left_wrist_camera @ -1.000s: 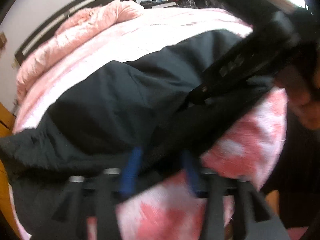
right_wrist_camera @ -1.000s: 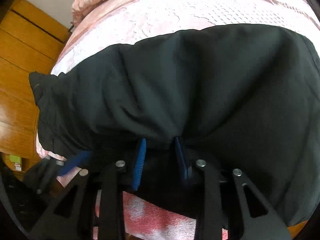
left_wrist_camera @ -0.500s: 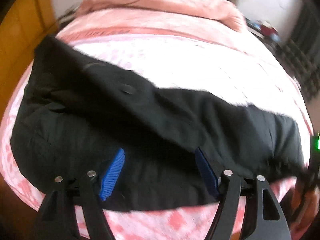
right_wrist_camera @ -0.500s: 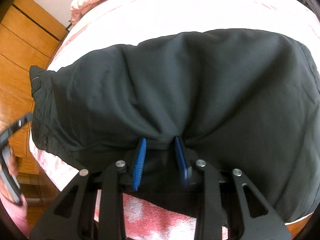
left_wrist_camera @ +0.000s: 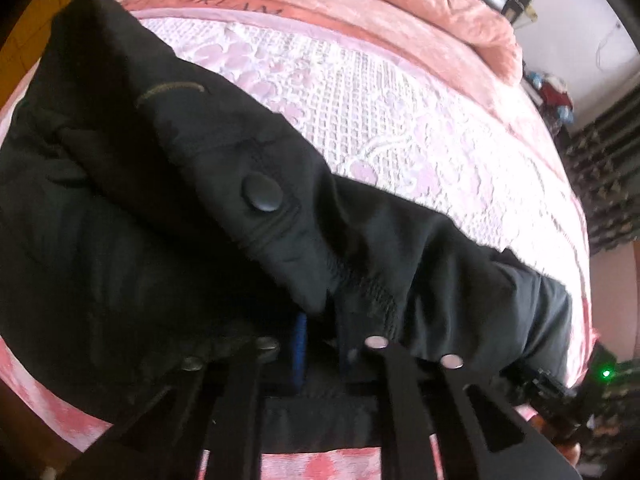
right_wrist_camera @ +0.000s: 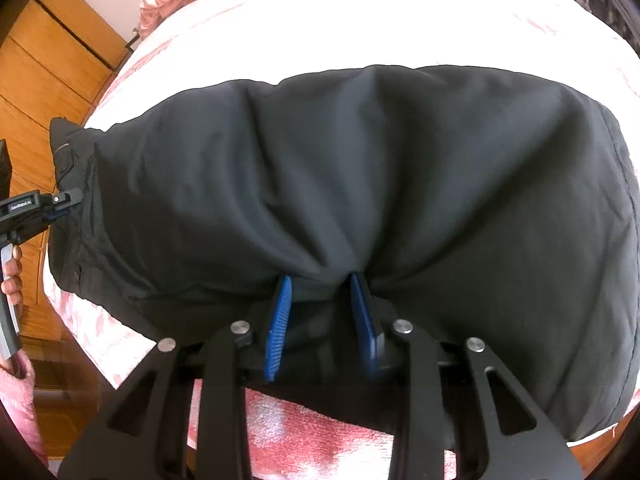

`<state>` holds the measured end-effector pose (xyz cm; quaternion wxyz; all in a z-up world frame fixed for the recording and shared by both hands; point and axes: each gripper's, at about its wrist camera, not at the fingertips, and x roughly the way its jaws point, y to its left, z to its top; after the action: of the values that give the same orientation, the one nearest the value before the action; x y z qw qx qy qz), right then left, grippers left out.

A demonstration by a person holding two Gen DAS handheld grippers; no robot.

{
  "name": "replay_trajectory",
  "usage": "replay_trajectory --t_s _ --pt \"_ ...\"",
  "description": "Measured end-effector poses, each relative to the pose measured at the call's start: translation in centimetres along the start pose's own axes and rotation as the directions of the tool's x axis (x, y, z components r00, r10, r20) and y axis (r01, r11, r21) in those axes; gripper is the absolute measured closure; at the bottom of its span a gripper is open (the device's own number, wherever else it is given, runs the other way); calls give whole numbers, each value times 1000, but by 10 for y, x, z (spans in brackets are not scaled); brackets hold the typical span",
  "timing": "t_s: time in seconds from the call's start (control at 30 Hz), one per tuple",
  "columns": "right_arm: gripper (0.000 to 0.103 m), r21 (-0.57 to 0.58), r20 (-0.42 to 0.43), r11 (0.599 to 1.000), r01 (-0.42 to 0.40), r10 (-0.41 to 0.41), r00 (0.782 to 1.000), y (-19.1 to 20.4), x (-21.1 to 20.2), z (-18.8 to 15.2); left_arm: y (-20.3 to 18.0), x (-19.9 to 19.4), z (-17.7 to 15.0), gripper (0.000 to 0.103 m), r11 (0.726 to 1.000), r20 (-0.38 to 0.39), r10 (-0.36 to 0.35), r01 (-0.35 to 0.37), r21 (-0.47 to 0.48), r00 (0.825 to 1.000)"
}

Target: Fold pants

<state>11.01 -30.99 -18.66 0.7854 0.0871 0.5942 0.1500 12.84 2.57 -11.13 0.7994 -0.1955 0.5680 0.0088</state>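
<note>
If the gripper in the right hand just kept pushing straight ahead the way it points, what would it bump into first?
The right gripper is already shut on the black pants. Going on, it would push into that bunched cloth; beyond lies the pink bedspread, probably below its line.

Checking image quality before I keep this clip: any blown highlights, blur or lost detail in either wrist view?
Left wrist view: the black pants sink into shadow, their folds barely separable; the snap button stays sharp; the left gripper is mostly lost under dark cloth. Right wrist view: the pink bedspread is washed out to near white; the right gripper and pinched fabric are crisp; strong fisheye bowing in both.
</note>
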Motion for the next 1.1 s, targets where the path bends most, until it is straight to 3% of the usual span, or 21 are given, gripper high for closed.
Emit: replay_trajectory --t_s 0.2,0.47,0.67,0.8,0.97,1.03,1.1 --pt "71 5 -5 1000 -6 6 1000 0 1 2 -6 -34 -42 98 1000 138 7 -8 7 990" --pt "70 5 -25 1000 -9 9 1000 -5 -3 6 8 -41 -115 98 999 193 47 -47 -8 980" --pt "70 -6 -32 1000 23 -24 999 -6 -6 3 26 -10 -126 95 998 130 15 -7 -65 991" --pt "69 -23 -37 998 54 -55 998 0 -5 4 36 -1 -125 88 990 120 -42 58 -130 992" --pt "60 -56 -48 994 96 -98 994 14 -8 7 50 -18 -126 78 983 68 -70 81 -168 995" --pt "52 -74 -29 988 134 -137 990 18 -15 9 61 -36 -127 80 985 92 -50 65 -162 994" --pt "52 -91 4 984 156 -156 988 22 -26 12 73 -60 -131 79 991 145 -2 22 -134 989"
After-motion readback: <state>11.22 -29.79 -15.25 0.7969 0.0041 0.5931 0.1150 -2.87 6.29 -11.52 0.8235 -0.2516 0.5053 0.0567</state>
